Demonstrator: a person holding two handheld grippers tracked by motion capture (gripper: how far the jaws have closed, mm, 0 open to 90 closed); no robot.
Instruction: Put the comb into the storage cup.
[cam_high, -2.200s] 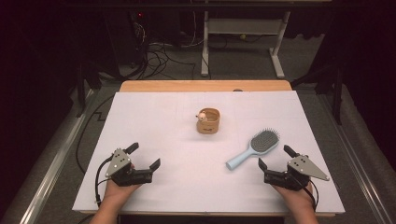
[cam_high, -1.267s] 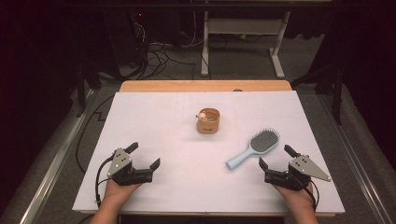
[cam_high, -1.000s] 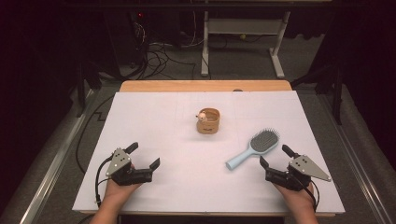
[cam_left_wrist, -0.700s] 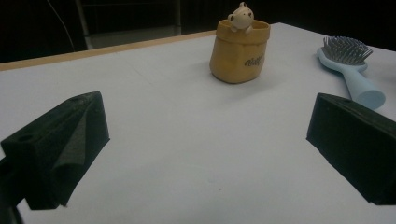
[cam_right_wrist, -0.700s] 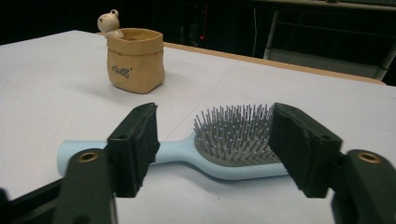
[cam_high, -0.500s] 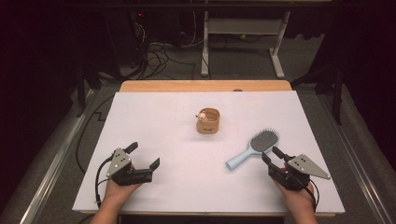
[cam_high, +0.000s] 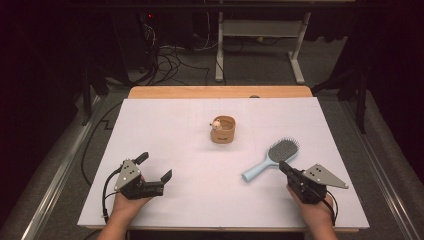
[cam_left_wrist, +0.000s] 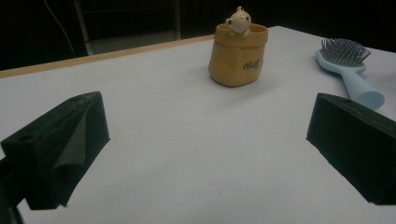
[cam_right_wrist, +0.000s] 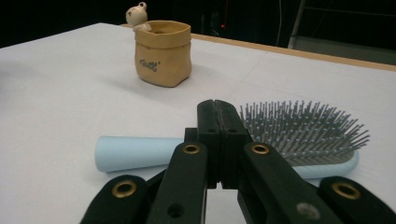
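Pale-blue plastic hairbrush (cam_high: 271, 160) is lying just right of the tan pot (cam_high: 223, 130); rigid, light, probably slippery. Right gripper (cam_right_wrist: 218, 122), jaws having just closed empty, is sitting beside its handle, the best grasp point.

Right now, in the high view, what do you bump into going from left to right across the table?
Left gripper → pot → hairbrush → right gripper.

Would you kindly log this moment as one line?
left gripper: open, idle | right gripper: just closed, empty, near brush | pot: mid-table
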